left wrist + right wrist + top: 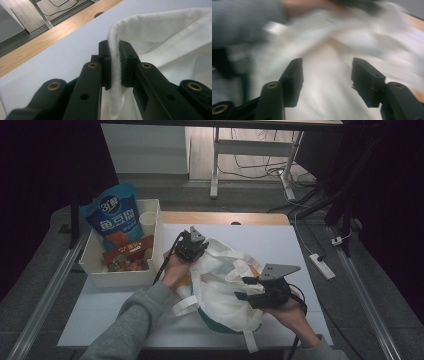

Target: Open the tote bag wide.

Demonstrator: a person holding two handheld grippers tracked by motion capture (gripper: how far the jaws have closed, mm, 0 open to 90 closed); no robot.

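A white cloth tote bag (222, 287) lies crumpled in the middle of the white table, with something green under its near end. My left gripper (196, 240) is at the bag's far left corner and is shut on the bag's rim (115, 50), the cloth pinched between its pads. My right gripper (243, 288) is over the bag's near right side. Its jaws stand wide apart above the white cloth (327, 95), with nothing between them. The right gripper view is blurred.
A white box (95, 272) at the table's left holds a blue snack bag (114, 215), a red packet (127, 255) and a paper cup (148, 222). Bare wood (225, 218) shows along the table's far edge. A power strip (321, 265) lies on the floor at right.
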